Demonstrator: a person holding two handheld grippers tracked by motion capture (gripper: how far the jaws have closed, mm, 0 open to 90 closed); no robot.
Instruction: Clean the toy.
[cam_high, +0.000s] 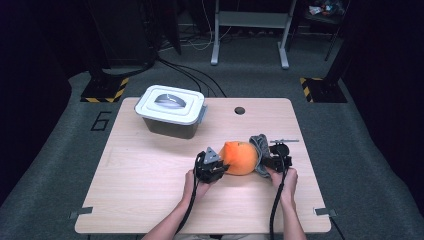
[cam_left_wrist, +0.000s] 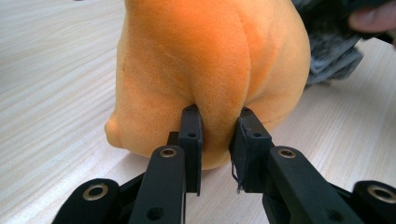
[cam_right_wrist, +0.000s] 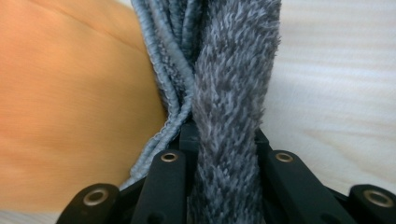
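Here the only writing is a big number 6 (cam_high: 102, 120) painted on the grey floor, just past the left far corner of the table (cam_high: 150, 200). No brand or label can be read on anything else.

The orange plush toy (cam_high: 240, 157) is soft and fuzzy, round like a ball, with a seam down its side and a little bump sticking out near the bottom. It sits on the light wooden table, near the middle and a bit to the right, between the two grippers. A grey fluffy cloth (cam_high: 260, 147) is bunched up and touches the right side of the toy. The cloth has a furry side and a ribbed edge with stitching.

The left gripper (cam_left_wrist: 217, 135) comes at the toy from the left. Its two black jaws pinch a fold of the orange fur between them, low on the toy. The person's left hand (cam_high: 192, 182) holds it.

The right gripper (cam_right_wrist: 224, 140) squeezes the grey cloth, and the cloth stands up thick between its jaws. The person's right hand (cam_high: 286, 180) holds it, just beside the toy.

Far back on the left of the table stands a dark plastic box (cam_high: 172, 126) with a white lid (cam_high: 171, 103) and a grey handle on top. It is well apart from the toy.
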